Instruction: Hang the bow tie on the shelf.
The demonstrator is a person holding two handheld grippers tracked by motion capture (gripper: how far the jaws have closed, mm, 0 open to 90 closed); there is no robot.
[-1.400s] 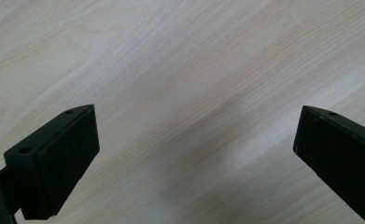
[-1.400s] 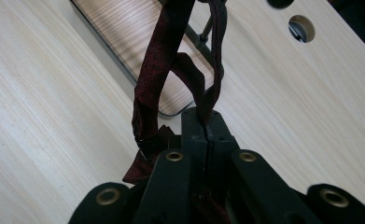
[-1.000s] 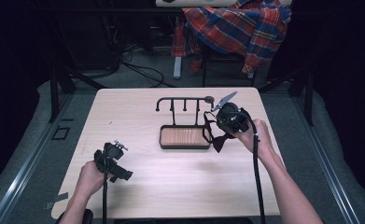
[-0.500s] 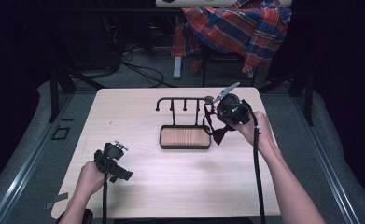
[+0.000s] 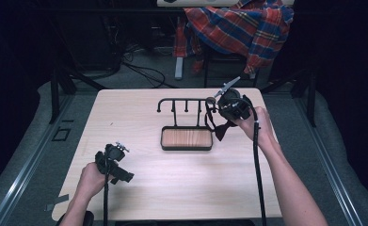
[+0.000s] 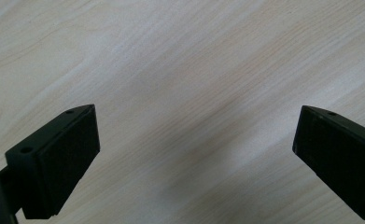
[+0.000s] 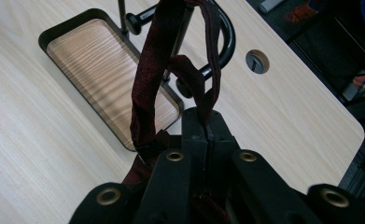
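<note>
High view: right gripper (image 5: 218, 123) is held near the table's (image 5: 139, 113) far right corner, beside the right end of the black rack (image 5: 184, 104) above its wood-lined tray (image 5: 186, 138). Right gripper view: its jaws are closed tight on a dark red strap (image 7: 147, 84), whose loop passes over the rack's curved end (image 7: 224, 42). Left gripper (image 5: 120, 175) is near the front left corner; left gripper view shows its jaws wide apart, holding nothing, over bare tabletop.
</note>
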